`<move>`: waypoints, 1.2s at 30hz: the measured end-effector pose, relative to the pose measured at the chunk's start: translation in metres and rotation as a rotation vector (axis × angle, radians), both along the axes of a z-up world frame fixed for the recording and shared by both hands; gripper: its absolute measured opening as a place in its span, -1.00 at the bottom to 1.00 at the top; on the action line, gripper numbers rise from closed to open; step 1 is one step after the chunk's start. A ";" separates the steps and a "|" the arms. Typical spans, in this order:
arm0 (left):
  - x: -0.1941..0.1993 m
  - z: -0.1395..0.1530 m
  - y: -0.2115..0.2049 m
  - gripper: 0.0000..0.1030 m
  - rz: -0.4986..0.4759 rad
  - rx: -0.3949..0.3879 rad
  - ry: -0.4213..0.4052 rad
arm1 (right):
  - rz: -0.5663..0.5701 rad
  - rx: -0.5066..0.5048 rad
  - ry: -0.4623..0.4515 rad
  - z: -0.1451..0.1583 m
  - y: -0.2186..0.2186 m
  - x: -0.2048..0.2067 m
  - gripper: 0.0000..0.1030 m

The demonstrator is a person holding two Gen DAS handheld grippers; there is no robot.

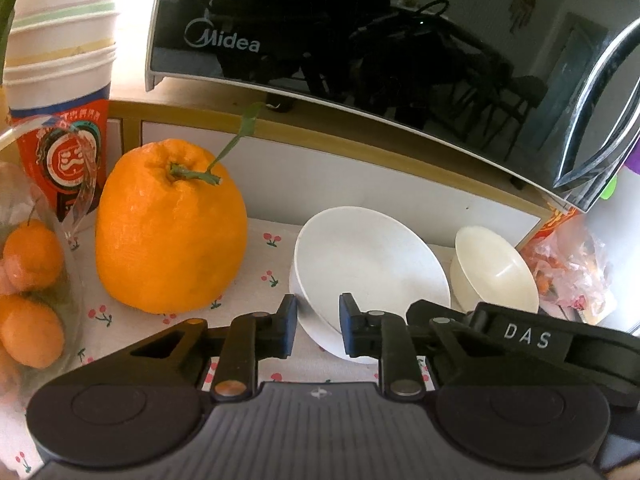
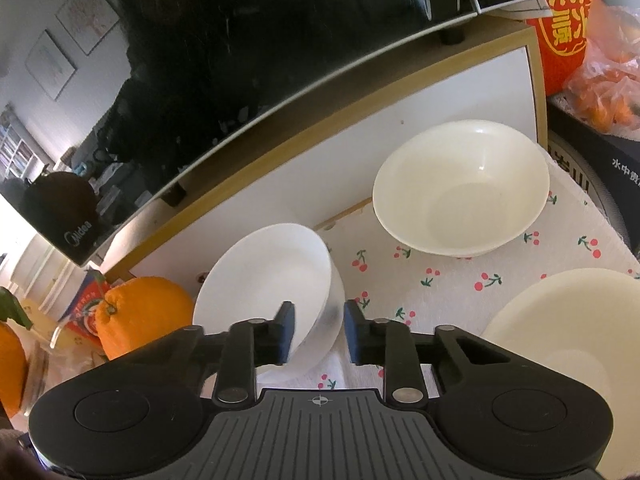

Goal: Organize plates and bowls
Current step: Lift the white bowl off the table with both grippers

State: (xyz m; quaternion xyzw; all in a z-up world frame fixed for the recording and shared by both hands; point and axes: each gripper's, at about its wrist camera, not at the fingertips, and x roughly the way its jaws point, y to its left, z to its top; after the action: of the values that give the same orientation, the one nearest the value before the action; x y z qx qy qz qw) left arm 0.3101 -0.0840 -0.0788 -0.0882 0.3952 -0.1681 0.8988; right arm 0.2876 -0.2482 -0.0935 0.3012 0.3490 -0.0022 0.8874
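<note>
Both grippers clamp the white bowl's rim: left gripper (image 1: 318,326) at the bowl's (image 1: 370,258) seven o'clock edge, right gripper (image 2: 318,332) on the bowl's (image 2: 272,292) five o'clock wall. Gripped from opposite sides, it tilts off the cherry cloth (image 2: 432,280), probably so it can be lifted steadily. From left to right: orange (image 1: 172,236) at nine o'clock, then the bowl, then a cream bowl (image 2: 460,192) at two o'clock, likely the nesting target.

Big orange (image 1: 170,226) crowds left; bare cloth (image 2: 436,280) between bowls passable.
</note>
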 end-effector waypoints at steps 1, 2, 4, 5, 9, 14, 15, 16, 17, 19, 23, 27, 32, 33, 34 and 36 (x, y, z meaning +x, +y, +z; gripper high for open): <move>0.000 0.000 0.000 -0.63 0.000 0.004 -0.002 | 0.000 -0.006 -0.002 0.000 0.001 0.000 -0.64; -0.001 0.001 0.000 -0.64 0.001 0.009 -0.003 | 0.003 -0.012 -0.003 0.000 0.002 -0.001 -0.64; -0.002 0.001 -0.002 -0.67 0.001 0.018 -0.009 | 0.007 -0.017 -0.003 0.000 0.002 -0.001 -0.65; -0.003 0.002 -0.002 -0.67 0.000 0.023 -0.011 | 0.007 -0.015 -0.002 0.000 0.002 -0.002 -0.66; -0.005 0.004 -0.002 -0.67 0.000 0.032 -0.019 | 0.006 -0.014 -0.004 0.004 0.002 -0.003 -0.67; -0.012 0.012 -0.002 -0.67 -0.001 0.034 -0.026 | 0.006 -0.021 -0.009 0.011 0.004 -0.009 -0.67; -0.014 0.015 -0.001 -0.67 -0.002 0.035 -0.029 | 0.006 -0.021 -0.009 0.013 0.004 -0.011 -0.67; -0.016 0.018 -0.001 -0.67 -0.003 0.036 -0.032 | 0.006 -0.021 -0.010 0.015 0.004 -0.013 -0.67; -0.019 0.020 -0.001 -0.67 -0.004 0.037 -0.035 | 0.007 -0.021 -0.010 0.017 0.004 -0.015 -0.67; -0.024 0.025 0.000 -0.67 -0.007 0.038 -0.041 | 0.008 -0.027 -0.012 0.024 0.004 -0.019 -0.67; -0.034 0.037 0.004 -0.67 -0.014 0.035 -0.053 | 0.013 -0.045 -0.022 0.038 0.006 -0.030 -0.66; -0.048 0.047 0.010 -0.67 -0.017 0.026 -0.060 | 0.020 -0.056 -0.023 0.051 0.007 -0.040 -0.66; -0.069 0.057 0.010 -0.67 -0.031 0.021 -0.055 | 0.022 -0.066 -0.012 0.063 0.005 -0.067 -0.66; -0.074 0.058 0.009 -0.67 -0.035 0.021 -0.054 | 0.021 -0.066 -0.006 0.065 0.004 -0.072 -0.66; -0.079 0.059 0.008 -0.67 -0.037 0.019 -0.052 | 0.020 -0.067 0.001 0.068 0.004 -0.078 -0.66; -0.090 0.062 0.008 -0.67 -0.043 0.014 -0.048 | 0.021 -0.075 0.006 0.072 0.001 -0.090 -0.66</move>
State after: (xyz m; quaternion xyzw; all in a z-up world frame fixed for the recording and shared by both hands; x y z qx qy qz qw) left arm 0.2198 -0.0764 -0.0169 -0.0695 0.3767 -0.1868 0.9047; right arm 0.1973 -0.2468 -0.0210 0.2639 0.3546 -0.0071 0.8970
